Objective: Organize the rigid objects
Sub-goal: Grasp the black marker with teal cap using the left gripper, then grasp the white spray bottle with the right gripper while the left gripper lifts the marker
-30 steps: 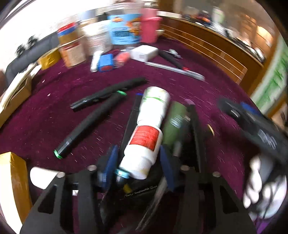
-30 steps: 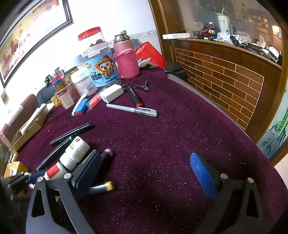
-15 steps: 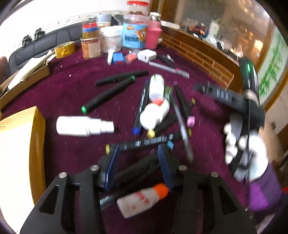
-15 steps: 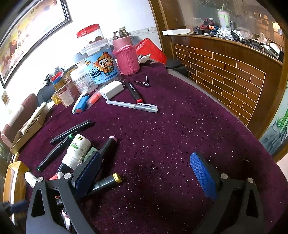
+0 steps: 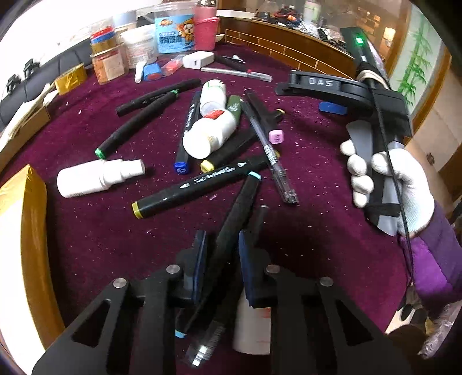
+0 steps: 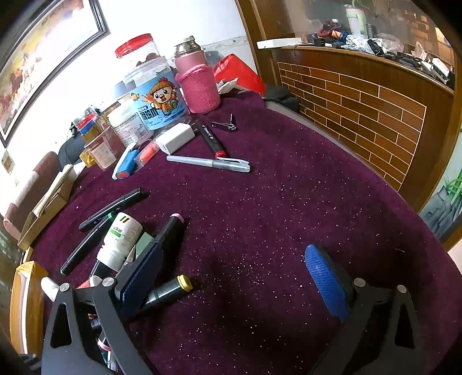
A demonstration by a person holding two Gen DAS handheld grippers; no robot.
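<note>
A heap of black markers, a clear pen [image 5: 271, 153] and white bottles [image 5: 210, 135] lies on the purple cloth. My left gripper [image 5: 223, 251] is closing on a black marker with a light-blue cap [image 5: 231, 225], which sits between its blue pads and touches them. A small white bottle [image 5: 251, 326] and a pen lie partly hidden under that gripper. My right gripper [image 6: 234, 271] stands wide open over bare cloth, nothing between its fingers; a yellow-capped marker [image 6: 169, 290] lies by its left finger. A white-gloved hand [image 5: 389, 184] holds it at the right.
A white spray bottle [image 5: 98, 177] lies left of the heap. Jars [image 5: 173, 28], a pink cup [image 5: 205, 26], a white charger [image 5: 197, 59] and a grey pen [image 6: 208, 163] fill the back. A yellow box [image 5: 20, 230] stands left. A brick-patterned counter [image 6: 361, 95] borders the right.
The left gripper has drawn back from the heap. A white bottle lay between its jaws a second ago; now they have narrowed around the blue-capped marker. The right gripper has kept still.
</note>
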